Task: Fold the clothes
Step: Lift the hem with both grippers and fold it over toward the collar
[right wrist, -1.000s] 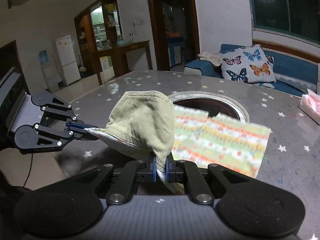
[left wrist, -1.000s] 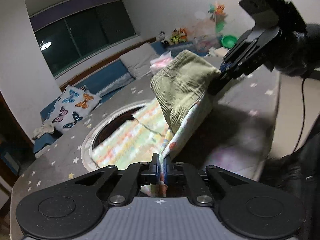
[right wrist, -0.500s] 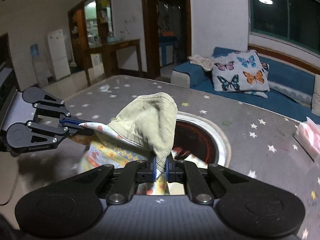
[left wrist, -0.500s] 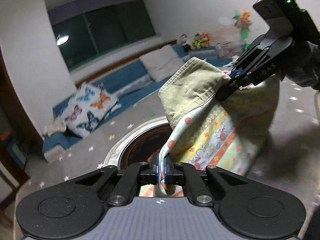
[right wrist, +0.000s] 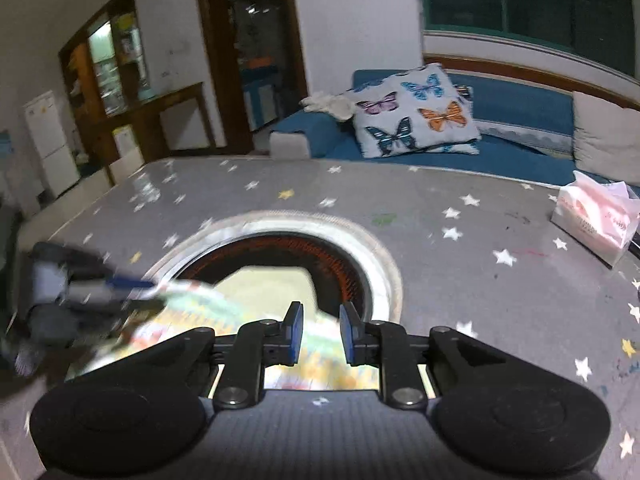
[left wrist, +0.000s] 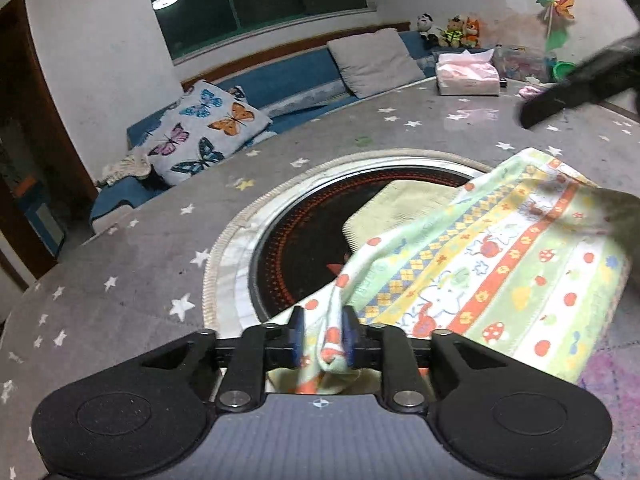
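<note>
- Left gripper [left wrist: 322,338], bottom centre of the left wrist view: jaws parted, a bunched corner of the patterned garment [left wrist: 492,280] sits between the blue pads [left wrist: 297,340]. It touches the right-hand pad; there is a gap at the left-hand pad. Can't tell if it is really clamped.
- The garment spreads from that corner toward the right edge of the frame: stripes, mushrooms, checks on pale green. It lies mostly flat on the grey star-print table cover [left wrist: 132,264].
- Its olive corduroy side [left wrist: 400,208] shows at frame centre, lying over the dark round recess [left wrist: 296,240] in the table.
- Right gripper [right wrist: 321,334], bottom centre of the right wrist view: jaws apart, nothing between the pads. The garment [right wrist: 248,308] sits below and behind them, blurred, with its plain side over the recess [right wrist: 348,272].
- Right gripper also shows in the left wrist view as a dark blurred bar at upper right [left wrist: 576,92], above the table and apart from the garment.
- Left gripper appears at the left edge of the right wrist view [right wrist: 80,292], motion-blurred, its blue tip at the garment's edge.
- Pink tissue pack [right wrist: 596,216] on the table, right side of the right wrist view; in the left wrist view it is at upper right [left wrist: 468,76].
- Butterfly cushion [left wrist: 208,132] on the blue bench beyond the table, upper left.
</note>
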A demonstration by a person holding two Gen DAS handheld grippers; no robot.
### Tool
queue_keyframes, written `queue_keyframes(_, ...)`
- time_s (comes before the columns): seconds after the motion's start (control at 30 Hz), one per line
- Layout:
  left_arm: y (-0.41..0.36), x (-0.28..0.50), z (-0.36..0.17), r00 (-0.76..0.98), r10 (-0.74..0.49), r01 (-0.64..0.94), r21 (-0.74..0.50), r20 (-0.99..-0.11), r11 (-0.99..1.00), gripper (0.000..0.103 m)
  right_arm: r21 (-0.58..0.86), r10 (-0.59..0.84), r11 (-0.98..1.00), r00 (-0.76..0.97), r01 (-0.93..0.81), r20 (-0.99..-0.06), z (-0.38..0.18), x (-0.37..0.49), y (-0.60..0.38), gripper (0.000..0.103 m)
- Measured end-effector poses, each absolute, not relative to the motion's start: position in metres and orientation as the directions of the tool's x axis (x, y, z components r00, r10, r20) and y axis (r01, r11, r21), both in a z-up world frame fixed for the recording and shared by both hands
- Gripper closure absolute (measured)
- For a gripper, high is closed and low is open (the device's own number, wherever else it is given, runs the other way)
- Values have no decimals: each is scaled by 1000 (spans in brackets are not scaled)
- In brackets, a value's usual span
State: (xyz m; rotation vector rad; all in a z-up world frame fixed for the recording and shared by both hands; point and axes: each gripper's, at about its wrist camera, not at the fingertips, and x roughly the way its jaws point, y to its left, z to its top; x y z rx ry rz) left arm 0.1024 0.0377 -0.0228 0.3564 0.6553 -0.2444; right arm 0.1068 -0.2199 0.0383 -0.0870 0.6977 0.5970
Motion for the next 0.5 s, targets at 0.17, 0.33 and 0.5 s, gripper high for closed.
queue_keyframes(0.17,45,108,-22,778,-55,278,265,-626,923,53,138,447,849,554,-510,-702,-1,107,-226,84)
queue_keyframes(0.33,57,110,-20,786,40,203,318,-617,926,54,180,409,895,590,-408,-696,-11,117,-250,90)
queue_keyframes(0.5,54,108,-5,781,-28,213,224,-624,951,64,148,414,886,607,-439,-679,1,117,-240,90)
